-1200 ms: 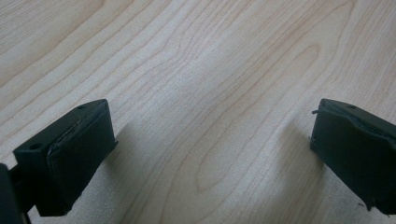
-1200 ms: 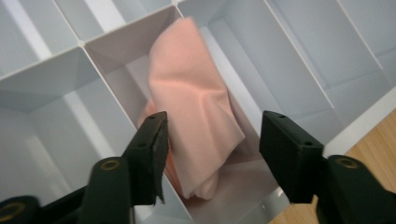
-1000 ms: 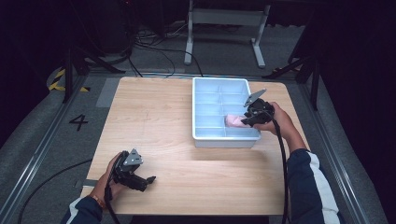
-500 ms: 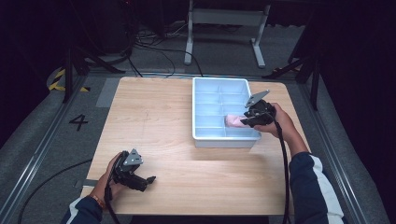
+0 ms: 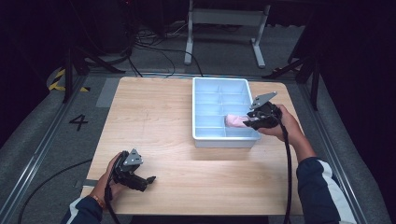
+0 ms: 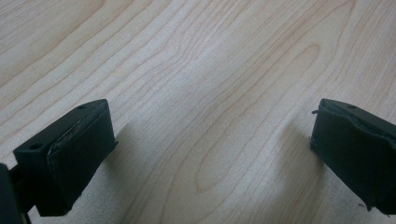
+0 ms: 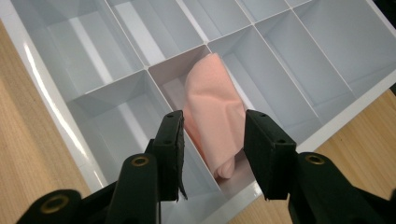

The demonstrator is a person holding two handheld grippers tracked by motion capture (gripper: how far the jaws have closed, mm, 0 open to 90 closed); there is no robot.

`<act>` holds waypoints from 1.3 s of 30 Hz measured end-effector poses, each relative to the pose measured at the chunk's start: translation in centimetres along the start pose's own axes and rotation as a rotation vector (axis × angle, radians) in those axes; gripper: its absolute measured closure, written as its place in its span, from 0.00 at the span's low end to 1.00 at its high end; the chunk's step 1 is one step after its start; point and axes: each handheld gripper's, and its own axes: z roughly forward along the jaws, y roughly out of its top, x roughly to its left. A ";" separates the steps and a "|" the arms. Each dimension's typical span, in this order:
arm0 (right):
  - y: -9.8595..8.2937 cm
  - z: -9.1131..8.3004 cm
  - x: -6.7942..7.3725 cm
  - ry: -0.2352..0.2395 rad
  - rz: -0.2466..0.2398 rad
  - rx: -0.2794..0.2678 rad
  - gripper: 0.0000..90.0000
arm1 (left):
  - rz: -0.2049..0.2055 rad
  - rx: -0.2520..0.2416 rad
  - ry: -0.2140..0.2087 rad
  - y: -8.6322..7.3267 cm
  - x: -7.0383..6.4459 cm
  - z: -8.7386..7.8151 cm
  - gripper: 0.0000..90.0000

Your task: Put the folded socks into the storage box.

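Observation:
A folded pink cloth [image 7: 212,107] lies in a near compartment of the white divided tray [image 7: 42,88], one end leaning on a divider. My right gripper [image 7: 212,135] hovers just over it, open, one jaw on each side of the cloth, the right jaw close against it. From the high view the cloth [image 5: 235,121] sits at the near right of the tray [image 5: 224,140], with my right gripper [image 5: 247,122] at the tray's right rim. At the front left of the table my left gripper [image 5: 148,179] rests open over bare wood [image 6: 210,135], nothing between its jaws.
The tray's other compartments [image 7: 327,42] hold nothing. The light wooden table [image 5: 154,116] has bare room left of the tray. Cables [image 5: 154,42] and a metal stand [image 5: 224,18] lie on the floor beyond the far edge.
None of note: the right gripper has shifted very slightly over the tray, the cloth stays in the same compartment, and the left gripper has kept still.

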 end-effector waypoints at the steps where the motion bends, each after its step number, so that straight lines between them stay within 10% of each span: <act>1: 0.0 -0.2 0.0 -0.002 -0.002 -0.003 0.65 | 0.000 0.000 0.000 0.0 0.0 0.0 0.00; 39: -4.6 -3.8 3.0 -0.047 0.056 -0.063 0.51 | -0.001 0.000 0.000 0.0 0.0 0.0 0.00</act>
